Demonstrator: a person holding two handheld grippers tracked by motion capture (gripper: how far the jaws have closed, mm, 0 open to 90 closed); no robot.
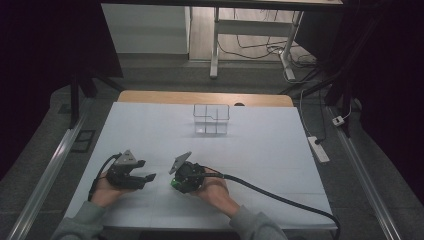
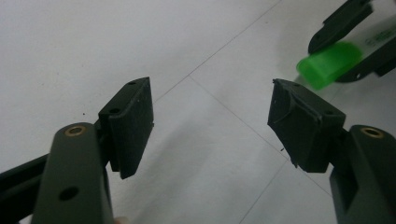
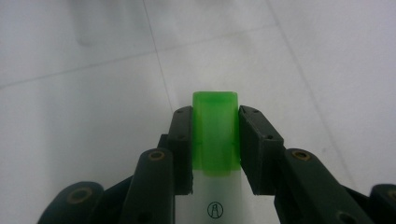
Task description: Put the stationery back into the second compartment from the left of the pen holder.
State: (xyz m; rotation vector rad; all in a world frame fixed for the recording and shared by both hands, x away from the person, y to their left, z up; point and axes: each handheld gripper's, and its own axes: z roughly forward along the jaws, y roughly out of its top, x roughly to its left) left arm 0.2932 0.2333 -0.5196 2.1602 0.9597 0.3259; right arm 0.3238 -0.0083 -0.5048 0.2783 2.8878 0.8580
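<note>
A white tube-like item with a bright green cap lies low over the white table. My right gripper is shut on that cap, one black pad pressing each side. In the high view the right gripper sits near the front middle of the table and points down-left, the green cap at its tips. My left gripper rests just to its left, pointing toward it. In the left gripper view the left gripper is open and empty, and the green cap shows at the upper right.
A clear plastic organiser with compartments stands at the far middle of the white table top. A thick black cable trails from the right gripper to the front right. A power strip lies on the floor to the right.
</note>
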